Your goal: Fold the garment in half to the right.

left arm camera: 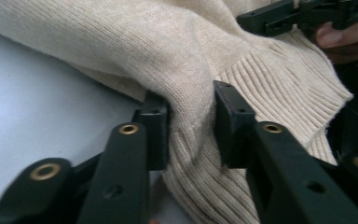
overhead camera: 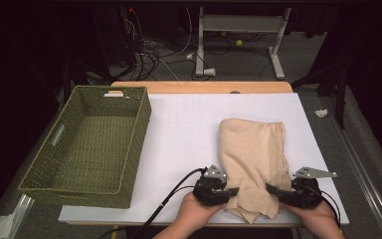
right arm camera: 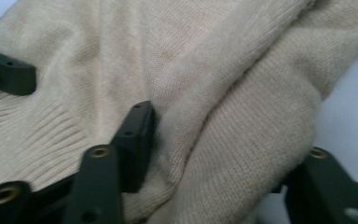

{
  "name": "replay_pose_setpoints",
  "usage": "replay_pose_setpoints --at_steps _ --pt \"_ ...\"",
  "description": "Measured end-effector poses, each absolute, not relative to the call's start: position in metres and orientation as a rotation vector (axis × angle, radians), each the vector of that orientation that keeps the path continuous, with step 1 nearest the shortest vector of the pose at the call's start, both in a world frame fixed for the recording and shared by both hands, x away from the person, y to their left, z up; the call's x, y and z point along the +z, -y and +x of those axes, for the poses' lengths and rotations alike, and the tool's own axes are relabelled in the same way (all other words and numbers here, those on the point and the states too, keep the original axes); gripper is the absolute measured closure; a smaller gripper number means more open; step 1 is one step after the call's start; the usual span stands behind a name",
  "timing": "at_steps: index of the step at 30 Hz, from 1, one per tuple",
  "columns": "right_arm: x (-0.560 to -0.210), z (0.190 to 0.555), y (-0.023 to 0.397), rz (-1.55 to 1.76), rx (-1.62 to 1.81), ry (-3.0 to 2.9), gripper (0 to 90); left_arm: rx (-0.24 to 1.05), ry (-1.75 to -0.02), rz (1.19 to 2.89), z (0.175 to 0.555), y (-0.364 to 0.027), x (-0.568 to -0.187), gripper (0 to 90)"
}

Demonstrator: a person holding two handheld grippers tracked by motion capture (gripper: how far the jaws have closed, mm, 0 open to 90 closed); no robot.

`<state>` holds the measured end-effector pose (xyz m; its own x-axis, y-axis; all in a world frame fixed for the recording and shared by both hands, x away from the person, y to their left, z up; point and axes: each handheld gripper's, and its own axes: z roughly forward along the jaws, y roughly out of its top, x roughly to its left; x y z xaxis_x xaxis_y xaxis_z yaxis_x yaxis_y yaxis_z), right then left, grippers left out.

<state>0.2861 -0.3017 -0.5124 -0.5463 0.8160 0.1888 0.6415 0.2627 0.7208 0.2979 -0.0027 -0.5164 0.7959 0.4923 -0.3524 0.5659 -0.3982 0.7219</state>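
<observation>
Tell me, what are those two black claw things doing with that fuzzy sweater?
A person is working a gripper in each hand on a folded cream sweater lying on the white table. The left gripper has pinched a bunch of the knit at the sweater's near left edge. The right gripper has its jaws around a thick fold on the other side. An empty green woven basket sits off to the left.

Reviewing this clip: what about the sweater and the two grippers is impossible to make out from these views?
- Right gripper: in its own view its far jaw is buried under a fold of the beige sweater, so pad contact there is hidden.
- Left gripper: the pads grip a bunched fold; the layers inside are hidden.
- High view: the sweater's near hem lies between the hands, sleeves folded out of sight.
</observation>
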Motion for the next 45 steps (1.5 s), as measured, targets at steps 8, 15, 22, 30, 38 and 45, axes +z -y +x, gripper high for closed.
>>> replay_pose_setpoints --at_steps 8,15,22,30,38,45 --pt "-0.512 0.283 0.283 1.272 1.159 -2.329 59.0 -0.106 -0.781 2.051 0.308 -0.021 -0.508 68.1" --pt "-0.511 0.289 0.263 1.213 1.165 -2.355 59.1 -0.080 -0.832 2.018 0.313 -0.043 -0.505 68.2" --pt "-0.511 0.299 0.239 1.129 1.158 -2.397 59.6 -0.044 -0.903 1.983 0.309 -0.067 -0.506 68.3" --pt "-0.511 0.316 0.209 1.033 1.168 -2.456 59.7 -0.006 -0.998 1.951 0.297 -0.095 -0.509 68.0" --pt "-0.510 0.324 0.193 0.964 1.187 -2.498 59.7 0.026 -1.043 1.932 0.284 -0.107 -0.512 67.7" --pt "-0.508 0.322 0.195 0.947 1.190 -2.490 60.1 0.036 -1.047 1.934 0.283 -0.105 -0.513 67.7"
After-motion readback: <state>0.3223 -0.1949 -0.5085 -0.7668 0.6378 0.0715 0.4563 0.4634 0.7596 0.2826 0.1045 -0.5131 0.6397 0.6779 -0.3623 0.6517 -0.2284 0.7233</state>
